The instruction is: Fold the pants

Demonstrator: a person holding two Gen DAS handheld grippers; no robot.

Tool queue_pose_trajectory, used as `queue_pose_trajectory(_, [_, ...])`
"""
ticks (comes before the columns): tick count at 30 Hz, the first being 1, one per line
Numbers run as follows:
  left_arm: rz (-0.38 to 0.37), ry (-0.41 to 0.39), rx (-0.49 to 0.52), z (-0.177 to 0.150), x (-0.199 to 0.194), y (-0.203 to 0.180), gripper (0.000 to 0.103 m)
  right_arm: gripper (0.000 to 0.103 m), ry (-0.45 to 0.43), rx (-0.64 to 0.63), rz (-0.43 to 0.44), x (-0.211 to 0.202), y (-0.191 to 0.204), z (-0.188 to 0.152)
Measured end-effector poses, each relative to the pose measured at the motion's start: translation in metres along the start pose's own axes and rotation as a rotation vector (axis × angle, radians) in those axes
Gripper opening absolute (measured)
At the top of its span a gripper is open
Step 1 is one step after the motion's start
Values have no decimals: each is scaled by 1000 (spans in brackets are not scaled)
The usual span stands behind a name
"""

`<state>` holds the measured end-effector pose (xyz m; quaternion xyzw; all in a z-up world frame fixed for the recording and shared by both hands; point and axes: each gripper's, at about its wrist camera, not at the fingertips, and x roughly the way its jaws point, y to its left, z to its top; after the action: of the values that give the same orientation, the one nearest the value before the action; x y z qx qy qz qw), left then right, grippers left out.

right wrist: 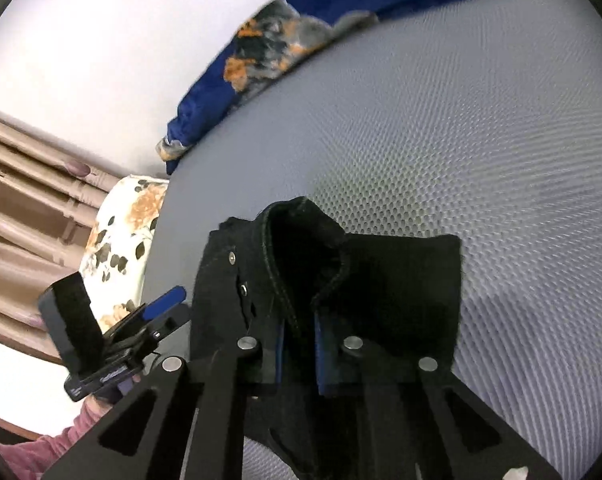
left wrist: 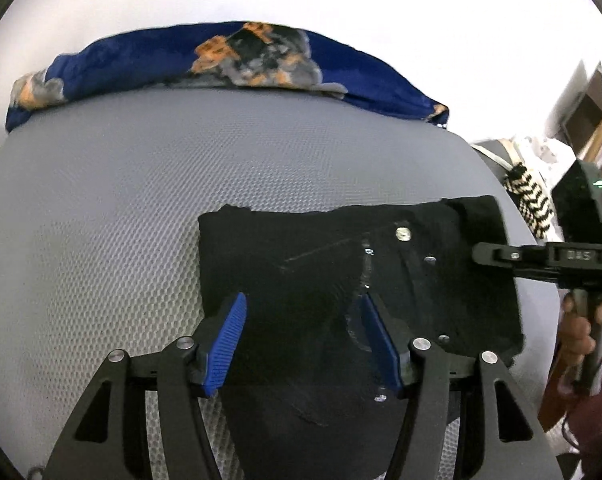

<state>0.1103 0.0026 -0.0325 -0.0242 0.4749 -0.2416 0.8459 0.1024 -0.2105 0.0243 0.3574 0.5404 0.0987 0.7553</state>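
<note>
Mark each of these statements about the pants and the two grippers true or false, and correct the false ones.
1. The right gripper is shut on the black pants. True.
2. The left gripper is clamped shut on the pants. False: its jaws stand open above the fabric.
3. The pants lie on a grey mesh surface. True.
4. A red blanket lies along the far edge. False: it is a blue cloth with orange and grey flowers.
5. The pants are white. False: they are black.
</note>
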Motion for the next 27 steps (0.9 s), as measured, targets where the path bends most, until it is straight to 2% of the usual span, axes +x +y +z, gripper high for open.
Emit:
queue_pose_trajectory(4, [-38,22,39,-1,7,-11,60,10,-48,55,-65,-17,-12,-14])
queue_pose_trajectory(7, [-57,63,85,-5,18,-19,60,10,-44,140,-115,-10,-39,-23])
queue_pose_trajectory(11, [-60,138,124,-12,42,-21,60,14,-52,142,-149,3,-53,-27])
queue_pose_trajectory(15, [-31,140,162,-12,48,-27,60,19,-38,119,-188,5,-49,-23])
queue_pose_trajectory(17, [-22,146,160,-11,47,-29,60,27,-33,123,-190,4,-46,-23])
queue_pose_trajectory(19, [-30,151,139,-12,42,-30,60,29,-35,125,-203,-2,-42,-26])
queue_pose_trajectory(24, [-11,148,170,-26,26,-38,61,29,-14,101,-236,-19,-34,-52])
queue_pose_trajectory(27, [-29,163,166,-37,19,-37,61,29,-2,91,-247,-29,-28,-70])
